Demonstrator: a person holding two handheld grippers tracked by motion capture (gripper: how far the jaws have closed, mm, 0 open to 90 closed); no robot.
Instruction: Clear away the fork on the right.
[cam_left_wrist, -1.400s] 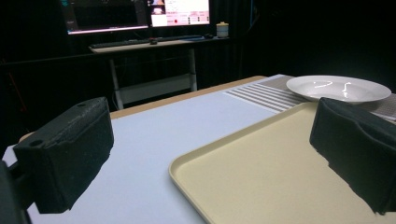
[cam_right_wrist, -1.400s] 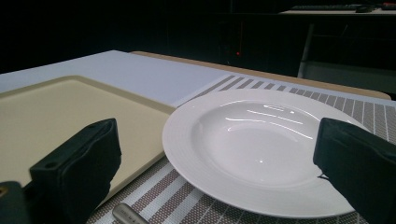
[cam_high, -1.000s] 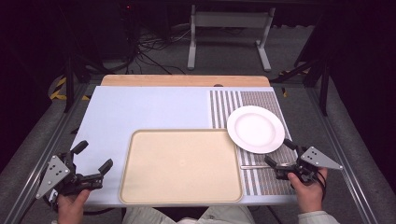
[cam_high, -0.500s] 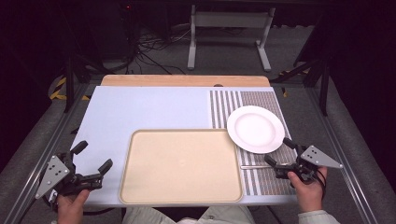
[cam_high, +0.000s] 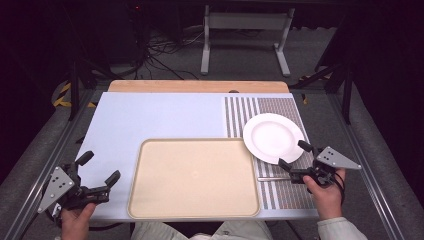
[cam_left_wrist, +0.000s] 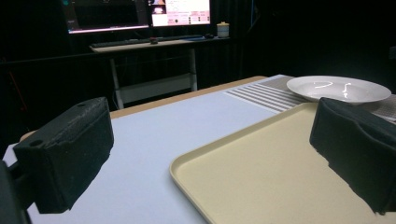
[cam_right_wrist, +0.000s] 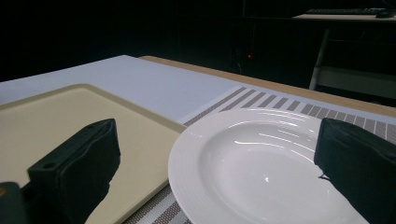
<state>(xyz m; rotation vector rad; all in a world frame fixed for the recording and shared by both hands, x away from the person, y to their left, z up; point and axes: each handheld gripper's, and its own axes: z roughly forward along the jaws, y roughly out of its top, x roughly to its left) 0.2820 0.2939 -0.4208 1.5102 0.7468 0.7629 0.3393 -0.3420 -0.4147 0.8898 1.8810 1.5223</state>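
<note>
We hold the right gripper (cam_high: 295, 155) wide open and empty by the plate (cam_high: 273, 137), whose rim overlaps the tray (cam_high: 194, 177); the left gripper (cam_high: 99, 166) also gapes empty.

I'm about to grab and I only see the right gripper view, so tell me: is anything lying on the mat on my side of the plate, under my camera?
Observer: Yes. In the high view, a thin silvery utensil lies on the striped mat, between the tray and the right gripper, nearer you than the plate. I can't tell what kind.
Operator: And where is my other gripper?
Observer: The left gripper is at the table's near left corner, jaws open, left of the tray.
</note>
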